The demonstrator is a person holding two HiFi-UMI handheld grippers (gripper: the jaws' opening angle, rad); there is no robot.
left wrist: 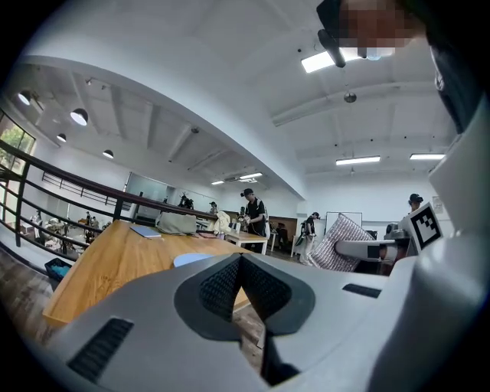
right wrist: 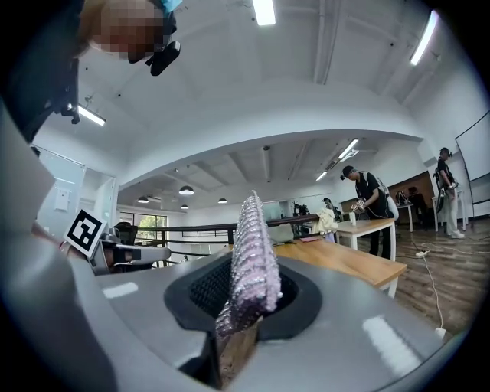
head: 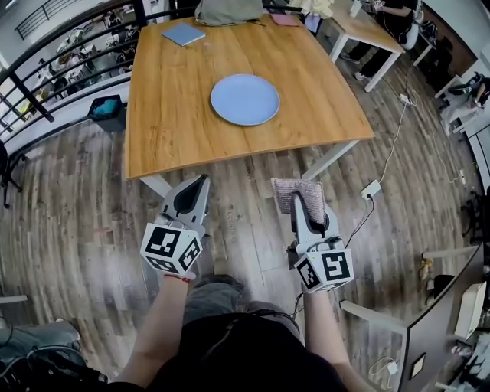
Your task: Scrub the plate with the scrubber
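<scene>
A light blue plate (head: 245,99) lies empty near the middle of the wooden table (head: 176,122); its edge shows as a pale sliver (left wrist: 193,259) in the left gripper view. My right gripper (head: 304,200) is held over the floor, short of the table's front edge, shut on a grey-pink woven scrubber (head: 295,194) that stands up between the jaws (right wrist: 251,260). My left gripper (head: 200,184) hangs beside it, also short of the table, jaws shut with nothing between them (left wrist: 240,264).
A blue notebook (head: 184,34) and a grey bag (head: 228,12) lie at the table's far end. A second table (head: 367,31) with a person stands at the back right. A cable and power strip (head: 371,188) run over the floor on the right. A railing (head: 46,53) borders the left.
</scene>
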